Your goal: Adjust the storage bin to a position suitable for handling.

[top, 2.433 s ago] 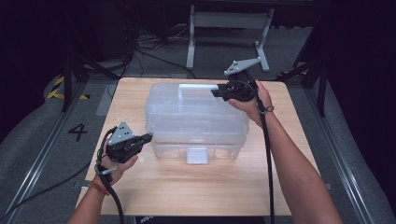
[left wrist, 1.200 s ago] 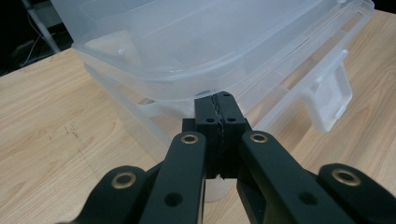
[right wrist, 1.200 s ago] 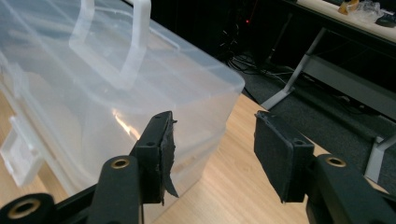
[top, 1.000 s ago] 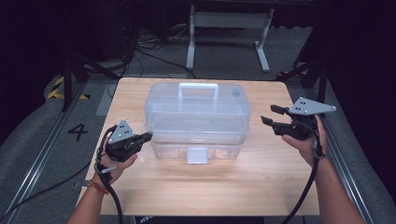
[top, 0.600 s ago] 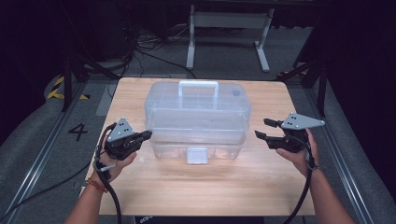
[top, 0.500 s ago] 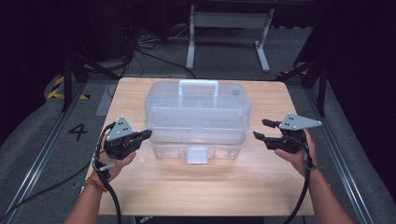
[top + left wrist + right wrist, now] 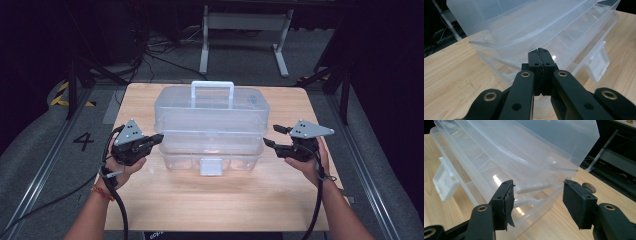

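Your left gripper, jaws pressed together on nothing, sits at the left end of the clear plastic hinged storage box mid-table; your right gripper gapes, empty, near its right end. Pushing unevenly could skid it.

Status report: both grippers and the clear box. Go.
Left gripper shut, empty, at clear box left end. Right gripper open, just off its right end. Box latch faces the person.

Bare forearms, no sleeves. Red-orange band on left wrist. Left gripper and right gripper: black bodies, grey three-cornered top plates with small holes, brass-ringed screws on black jaws, black cables trailing.
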